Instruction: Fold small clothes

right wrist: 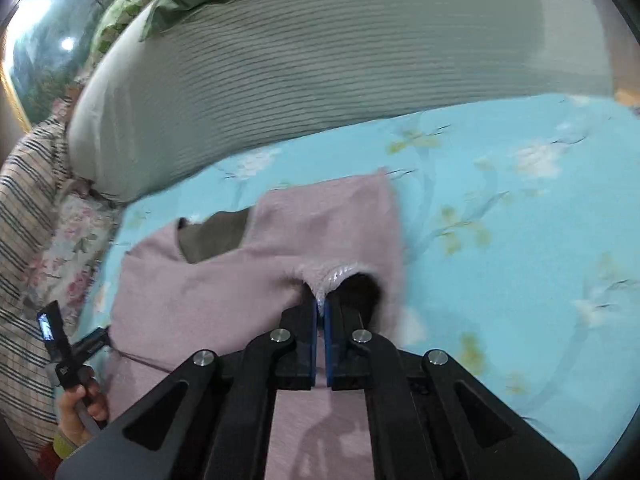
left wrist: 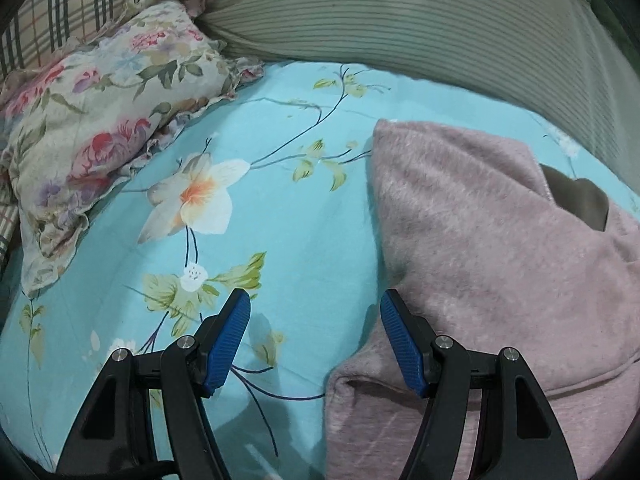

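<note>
The right tongs (right wrist: 320, 304) are pinching a fold of the soft, fuzzy pink garment (right wrist: 224, 284) lying on the floral bed sheet (right wrist: 500, 240), while the left tongs (left wrist: 316, 320) are hovering wide apart and empty beside its limp edge, seemingly the best spot for gripping.

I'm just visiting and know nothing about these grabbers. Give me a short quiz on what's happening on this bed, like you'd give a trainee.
1. True or false: the right gripper is shut on the pink garment.
2. Which describes the left gripper? A) open, holding nothing B) shut on the floral pillow C) out of view
3. Fill in: the garment lies on a ____ bedsheet printed with flowers.

Key
1. True; its blue pads pinch a bunched fold of fabric.
2. A; its jaws stand apart at the garment's edge.
3. Light blue.
</note>
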